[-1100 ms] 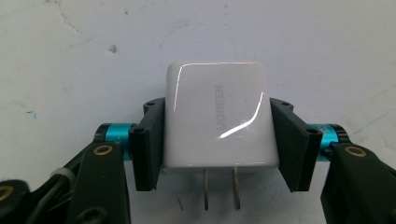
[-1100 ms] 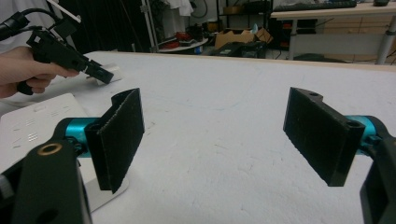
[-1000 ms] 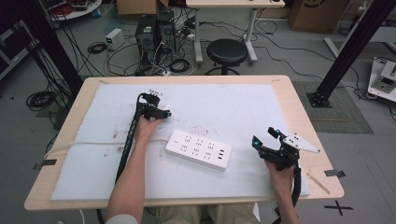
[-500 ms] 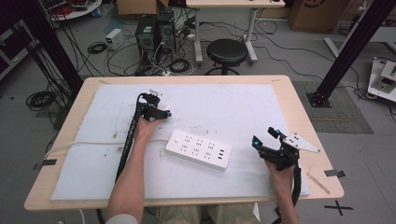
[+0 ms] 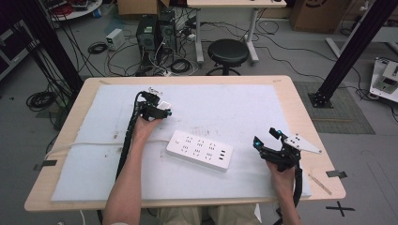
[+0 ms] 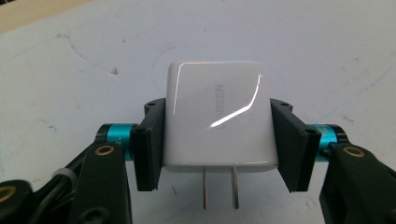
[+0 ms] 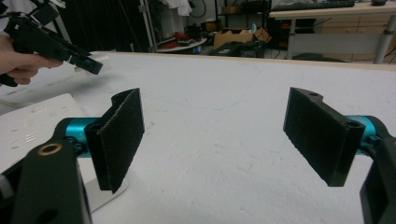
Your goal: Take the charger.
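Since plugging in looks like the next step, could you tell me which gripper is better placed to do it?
Probably the left gripper: its jaws already clamp the white charger, prongs exposed. The right gripper is open, holding nothing, beside the power strip.

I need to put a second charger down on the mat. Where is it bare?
Bare: the mat's far stretch beyond the power strip, and its near left corner. Crowded: the middle, with the strip between the left gripper, holding a charger, and the right gripper.

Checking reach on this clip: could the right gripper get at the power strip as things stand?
Probably yes. The right gripper is open and holds nothing, and the power strip lies just beside it on the white mat with nothing between them.
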Action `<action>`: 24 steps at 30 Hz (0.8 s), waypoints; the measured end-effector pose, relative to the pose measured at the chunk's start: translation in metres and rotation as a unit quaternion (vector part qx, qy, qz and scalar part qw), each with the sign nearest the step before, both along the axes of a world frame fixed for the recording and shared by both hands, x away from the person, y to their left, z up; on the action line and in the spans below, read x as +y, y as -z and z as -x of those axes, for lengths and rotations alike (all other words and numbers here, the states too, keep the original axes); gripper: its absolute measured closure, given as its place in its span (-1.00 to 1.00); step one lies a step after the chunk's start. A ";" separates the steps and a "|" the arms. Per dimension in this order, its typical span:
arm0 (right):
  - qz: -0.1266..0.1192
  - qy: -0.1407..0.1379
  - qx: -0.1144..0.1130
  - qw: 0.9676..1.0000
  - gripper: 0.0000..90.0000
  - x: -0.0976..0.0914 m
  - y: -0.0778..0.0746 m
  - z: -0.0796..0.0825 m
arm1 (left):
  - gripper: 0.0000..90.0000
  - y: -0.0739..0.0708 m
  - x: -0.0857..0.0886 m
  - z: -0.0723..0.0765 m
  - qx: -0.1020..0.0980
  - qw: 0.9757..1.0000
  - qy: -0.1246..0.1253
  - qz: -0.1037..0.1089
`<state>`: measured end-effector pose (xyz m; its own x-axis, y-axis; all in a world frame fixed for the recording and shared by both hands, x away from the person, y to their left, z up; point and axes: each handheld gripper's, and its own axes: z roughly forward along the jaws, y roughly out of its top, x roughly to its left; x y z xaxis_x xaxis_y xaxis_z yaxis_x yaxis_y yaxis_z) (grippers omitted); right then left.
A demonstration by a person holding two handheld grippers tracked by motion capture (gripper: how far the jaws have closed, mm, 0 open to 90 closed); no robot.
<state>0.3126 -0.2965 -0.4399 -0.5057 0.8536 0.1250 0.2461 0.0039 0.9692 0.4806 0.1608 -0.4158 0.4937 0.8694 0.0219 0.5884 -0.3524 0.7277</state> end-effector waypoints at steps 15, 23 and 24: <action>0.001 0.005 -0.002 1.000 -0.54 0.001 0.000 0.000 | -0.06 -0.031 -0.011 0.067 -0.073 0.997 0.035 0.004; 0.001 0.000 -0.002 1.000 -0.54 0.001 0.000 0.001 | -0.06 -0.035 -0.012 0.088 -0.092 0.995 0.039 0.009; 0.002 -0.001 -0.002 1.000 -0.54 0.001 0.000 0.001 | -0.06 -0.036 -0.015 0.098 -0.099 0.994 0.042 0.006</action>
<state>0.3117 -0.2953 -0.4397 -0.5079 0.8529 0.1205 0.2426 0.0073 0.9701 0.3824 0.1457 -0.3800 0.5518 0.8258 0.1165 0.4013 -0.3854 0.8309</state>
